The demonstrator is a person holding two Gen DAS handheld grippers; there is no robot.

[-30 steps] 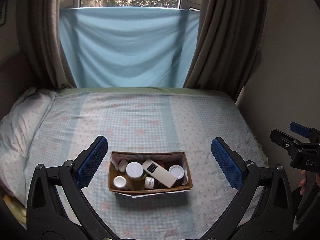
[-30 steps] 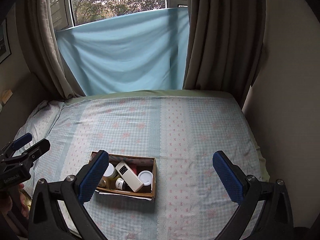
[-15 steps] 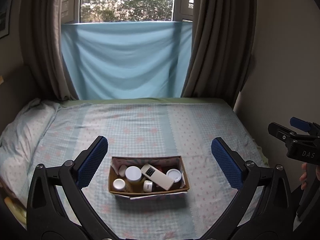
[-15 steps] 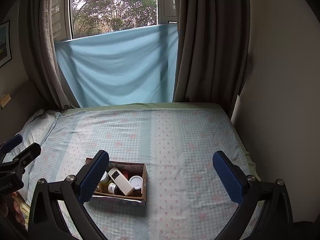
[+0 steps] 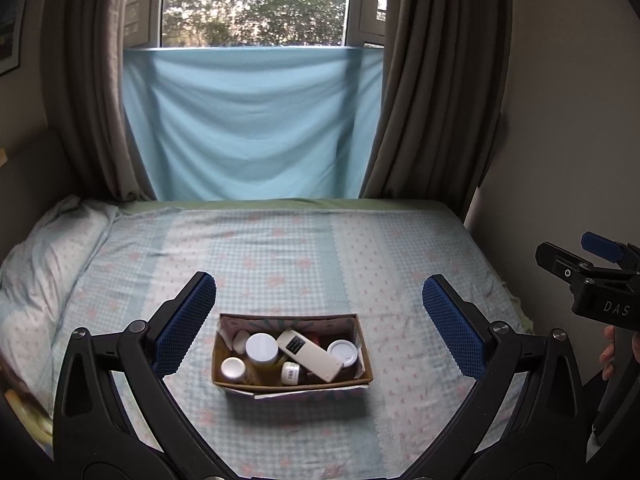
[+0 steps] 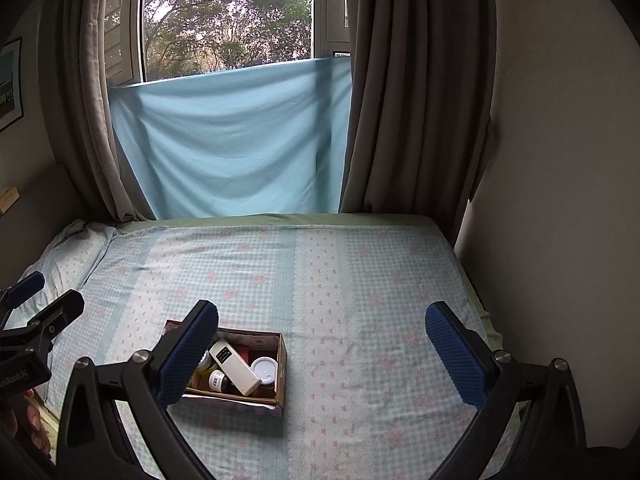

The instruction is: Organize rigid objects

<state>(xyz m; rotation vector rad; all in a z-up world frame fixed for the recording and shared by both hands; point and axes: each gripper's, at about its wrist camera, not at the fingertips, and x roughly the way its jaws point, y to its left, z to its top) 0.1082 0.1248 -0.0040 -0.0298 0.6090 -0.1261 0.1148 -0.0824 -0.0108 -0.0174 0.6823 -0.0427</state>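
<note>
A brown cardboard box sits on the bed near its front edge, also in the right wrist view. It holds a white remote control lying across several white-capped jars and bottles; the remote also shows in the right wrist view. My left gripper is open and empty, held back from the box and above it. My right gripper is open and empty, to the right of the box. Its left finger hides the box's left part.
The bed has a checked light-blue sheet, with a pillow at the left. A wall borders the bed on the right. Brown curtains and a blue cloth hang under the window at the far end.
Both grippers have drawn back and tilted up, so the box looks smaller and lower and more window shows. Both stay open and empty.
</note>
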